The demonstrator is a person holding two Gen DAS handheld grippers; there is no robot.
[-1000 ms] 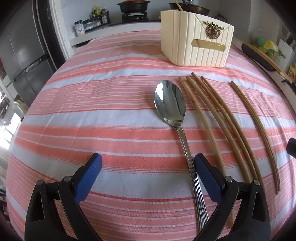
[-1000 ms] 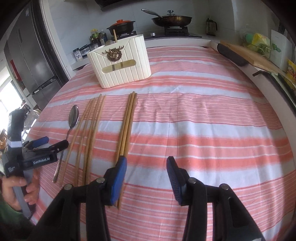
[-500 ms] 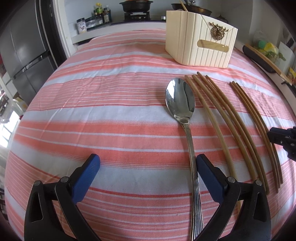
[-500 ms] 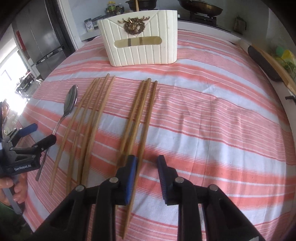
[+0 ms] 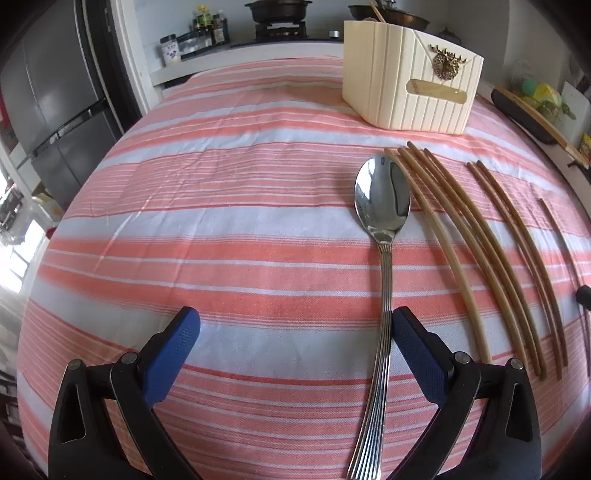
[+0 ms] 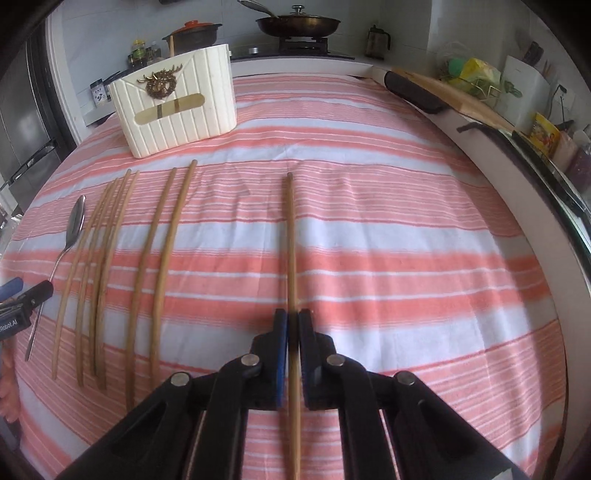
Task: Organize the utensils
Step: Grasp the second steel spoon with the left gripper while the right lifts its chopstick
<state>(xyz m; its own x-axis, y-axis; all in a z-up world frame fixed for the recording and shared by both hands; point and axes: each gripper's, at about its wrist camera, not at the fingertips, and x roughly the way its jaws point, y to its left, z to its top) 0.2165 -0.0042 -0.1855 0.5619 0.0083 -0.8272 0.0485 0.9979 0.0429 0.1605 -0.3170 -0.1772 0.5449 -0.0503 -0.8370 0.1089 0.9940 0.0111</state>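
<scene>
My right gripper (image 6: 292, 321) is shut on a single wooden chopstick (image 6: 290, 236) that points toward the far side of the table. My left gripper (image 5: 295, 332) is open above the striped cloth, and the handle of a steel spoon (image 5: 383, 206) runs just inside its right finger. The spoon also shows in the right wrist view (image 6: 74, 225). Several more chopsticks lie side by side right of the spoon (image 5: 465, 236), also shown in the right wrist view (image 6: 110, 258). A cream utensil holder (image 5: 410, 92) with a gold deer emblem stands at the back, also in the right wrist view (image 6: 177, 110).
A striped pink and white cloth (image 6: 406, 240) covers the table. A stove with pots (image 6: 299, 26) and jars is behind the table. A cutting board (image 6: 454, 96) and packets lie along the right counter. A fridge (image 5: 48, 103) stands at the left.
My right gripper has shut on one chopstick and carried it to the right, away from the other two of its group. My left gripper has shifted slightly left of the spoon.
</scene>
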